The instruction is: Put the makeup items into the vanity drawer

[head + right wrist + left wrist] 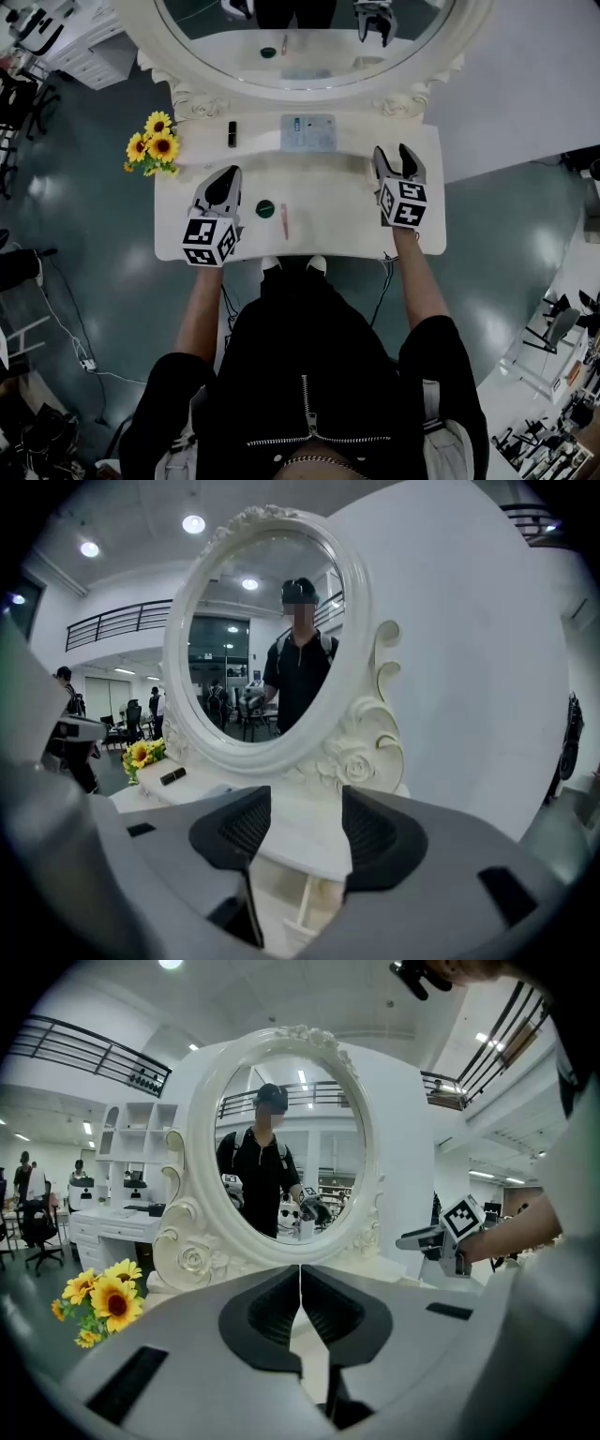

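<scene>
**Worktop** [347,216]: white vanity top under an oval mirror [202,101] in a carved white frame. A person stood at its front edge with a gripper in each hand.

**Left gripper** [226,180]: over the left part of the worktop, pointed towards the mirror. In the left gripper view, its jaws [300,1297] were closed, pad against pad, with nothing between them.

**Right gripper** [395,157]: over the right part of the worktop, also pointed towards the mirror. In the right gripper view, its jaws [305,832] stood well apart and empty, with only the vanity's white edge showing in the gap.

**Makeup items, all on the worktop and none in either set of jaws:**
- Green round compact [265,208]: between the two grippers, just to the right of the left gripper's body and nearer the person than its tips.
- Pink pencil [284,221]: just right of the compact and apart from it, lying lengthwise towards the mirror.
- Black tube [232,133]: at the foot of the mirror, beyond the left gripper's tips and clear of them. It also showed at the far left in the right gripper view [172,776].
- Pale blue flat case [308,132]: at the foot of the mirror, centred, to the left of the right gripper's tips and well apart from them.

**Sunflowers** [153,142]: a bunch at the worktop's back left corner.
</scene>
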Motion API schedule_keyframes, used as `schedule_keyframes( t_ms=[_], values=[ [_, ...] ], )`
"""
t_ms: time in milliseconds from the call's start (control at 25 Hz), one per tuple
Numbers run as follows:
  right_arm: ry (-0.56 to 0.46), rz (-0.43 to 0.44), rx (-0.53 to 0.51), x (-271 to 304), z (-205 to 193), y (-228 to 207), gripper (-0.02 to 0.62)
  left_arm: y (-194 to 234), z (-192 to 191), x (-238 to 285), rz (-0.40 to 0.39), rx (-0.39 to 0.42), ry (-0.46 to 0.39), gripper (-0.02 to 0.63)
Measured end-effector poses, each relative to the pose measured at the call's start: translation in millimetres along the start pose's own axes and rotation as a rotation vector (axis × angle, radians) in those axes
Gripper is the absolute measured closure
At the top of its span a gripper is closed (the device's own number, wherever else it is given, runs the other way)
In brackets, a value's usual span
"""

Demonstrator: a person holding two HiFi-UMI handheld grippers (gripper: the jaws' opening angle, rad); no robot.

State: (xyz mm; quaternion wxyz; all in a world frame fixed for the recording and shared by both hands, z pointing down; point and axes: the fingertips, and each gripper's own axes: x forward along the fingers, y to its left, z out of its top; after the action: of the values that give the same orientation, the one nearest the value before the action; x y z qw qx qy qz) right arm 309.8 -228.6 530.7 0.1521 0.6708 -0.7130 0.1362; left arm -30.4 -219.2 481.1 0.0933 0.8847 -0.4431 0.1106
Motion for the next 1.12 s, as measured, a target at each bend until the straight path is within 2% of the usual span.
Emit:
schedule_keyframes(
  t_ms=[240,480,840,1120],
  values=[
    [-0.122,0.046,-0.025,-20,57,29,0.367,8,14,-15,0.017,-0.005,-0.044,0.584],
    [-0.156,0.102,-0.030,-28,74,66,0.362,17,15,-37,0.044,-0.011,-0.062,0.584],
    [-0.116,0.201,-0.040,-25,55,133,0.362,38,1,-73,0.098,-0.037,-0.053,0.584],
    [-0.029,0.250,-0.079,-22,11,176,0.364,45,-26,-87,0.104,-0.070,-0.018,0.584]
  ],
)
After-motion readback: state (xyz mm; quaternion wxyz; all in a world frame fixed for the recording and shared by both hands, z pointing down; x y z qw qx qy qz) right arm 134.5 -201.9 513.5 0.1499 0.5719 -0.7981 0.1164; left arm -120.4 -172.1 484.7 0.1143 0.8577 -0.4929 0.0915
